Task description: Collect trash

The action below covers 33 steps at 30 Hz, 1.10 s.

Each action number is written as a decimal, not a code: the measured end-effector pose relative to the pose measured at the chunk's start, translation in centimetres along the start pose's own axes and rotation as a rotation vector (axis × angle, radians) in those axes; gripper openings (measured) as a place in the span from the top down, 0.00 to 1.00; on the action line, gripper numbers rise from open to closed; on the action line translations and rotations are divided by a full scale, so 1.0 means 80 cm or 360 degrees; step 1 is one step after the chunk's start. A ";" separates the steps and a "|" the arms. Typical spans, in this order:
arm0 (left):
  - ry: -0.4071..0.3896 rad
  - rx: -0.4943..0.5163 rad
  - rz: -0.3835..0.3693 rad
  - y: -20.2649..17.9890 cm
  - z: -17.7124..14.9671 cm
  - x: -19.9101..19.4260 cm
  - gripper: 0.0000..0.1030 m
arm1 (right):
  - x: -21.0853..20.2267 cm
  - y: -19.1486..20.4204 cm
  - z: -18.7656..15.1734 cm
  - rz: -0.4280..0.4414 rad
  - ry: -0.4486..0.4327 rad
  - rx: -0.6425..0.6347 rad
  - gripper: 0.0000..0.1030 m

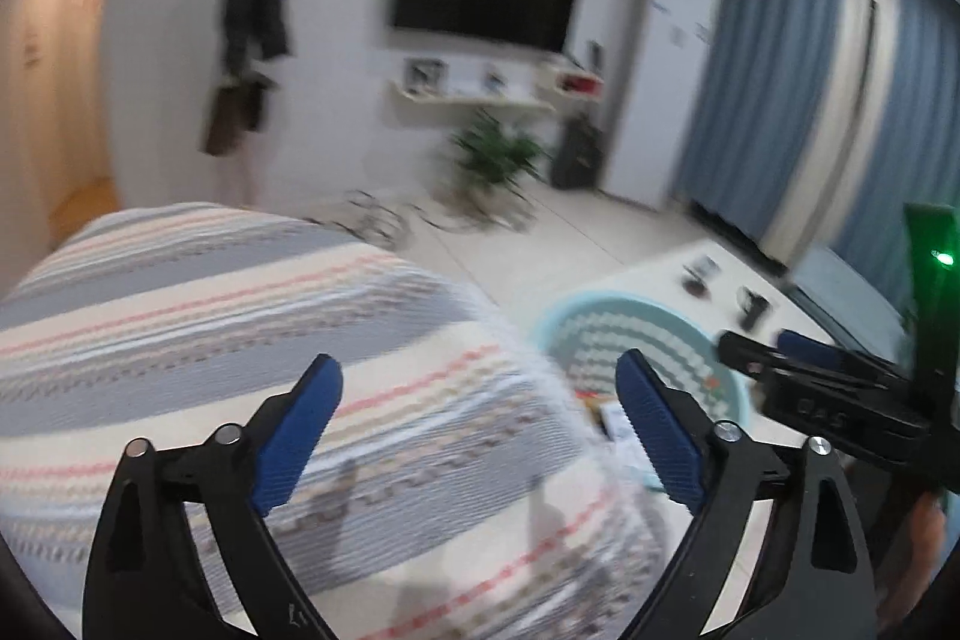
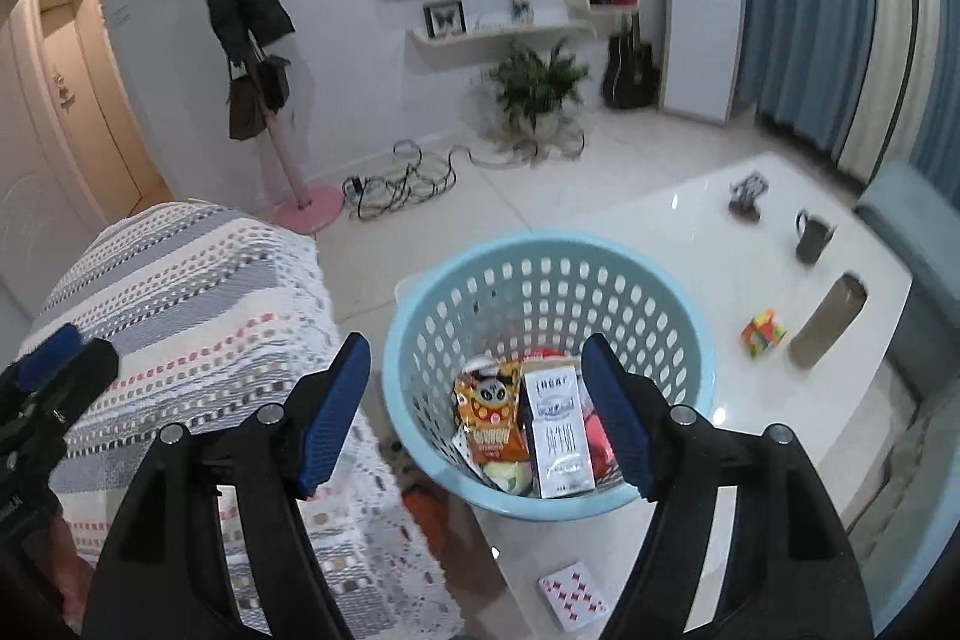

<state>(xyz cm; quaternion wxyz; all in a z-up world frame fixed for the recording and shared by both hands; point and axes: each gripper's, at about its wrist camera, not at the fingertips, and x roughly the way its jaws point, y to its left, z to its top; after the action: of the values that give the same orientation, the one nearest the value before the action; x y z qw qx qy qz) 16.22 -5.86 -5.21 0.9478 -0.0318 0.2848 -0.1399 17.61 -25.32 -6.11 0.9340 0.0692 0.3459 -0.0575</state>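
A light blue perforated basket [image 2: 678,316] stands on the white table [image 2: 690,220]. It holds an orange snack packet [image 2: 489,412], a white carton [image 2: 555,436] and other trash. My right gripper [image 2: 474,412] is open and empty, raised above the basket's near side. My left gripper [image 1: 480,430] is open and empty over the striped cover [image 1: 210,316]. The basket also shows in the left wrist view [image 1: 636,322], and the right gripper [image 1: 834,388] sits beyond it. The left gripper [image 2: 48,370] shows at the left edge of the right wrist view.
On the table are a dark mug [image 2: 813,235], a lying grey cylinder [image 2: 831,319], a colourful cube [image 2: 763,334], a small ornament [image 2: 747,196] and a red-patterned card box [image 2: 573,601]. A striped covered seat [image 2: 198,316] is left. Cables [image 2: 396,184], a coat stand [image 2: 288,148] and a plant [image 2: 540,88] stand on the floor.
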 end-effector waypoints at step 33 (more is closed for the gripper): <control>-0.0222 -0.0022 0.0268 0.041 -0.022 -0.035 0.07 | -0.069 0.049 -0.044 -0.0069 -0.0474 -0.0034 0.28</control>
<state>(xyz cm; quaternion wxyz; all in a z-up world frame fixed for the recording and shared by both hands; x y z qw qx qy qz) 13.78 -1.91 -5.64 0.9735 -0.0239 0.2207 -0.0553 11.79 -20.57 -4.80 0.9741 0.0425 0.2056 -0.0836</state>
